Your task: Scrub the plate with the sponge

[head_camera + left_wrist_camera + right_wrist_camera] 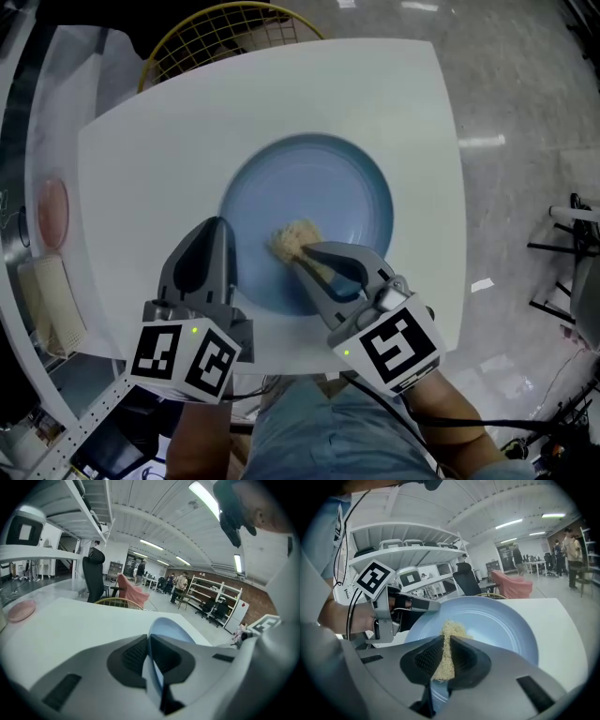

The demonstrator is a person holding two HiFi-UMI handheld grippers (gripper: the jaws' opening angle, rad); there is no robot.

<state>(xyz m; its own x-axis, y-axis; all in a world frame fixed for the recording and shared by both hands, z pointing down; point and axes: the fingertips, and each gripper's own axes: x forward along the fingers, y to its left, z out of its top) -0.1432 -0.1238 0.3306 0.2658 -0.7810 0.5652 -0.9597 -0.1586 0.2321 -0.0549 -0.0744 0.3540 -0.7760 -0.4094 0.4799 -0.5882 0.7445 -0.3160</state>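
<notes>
right gripper [302, 253] tight on frayed tan sponge [292, 238] atop pale blue plate [347, 187], left gripper [222, 225] tight on rim

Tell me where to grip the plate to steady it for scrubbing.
The plate by its rim, near-left edge, from the person's side. The thin raised lip fits between jaws; the left gripper is shut on it there. That keeps the well clear for the sponge in the right gripper.
</notes>
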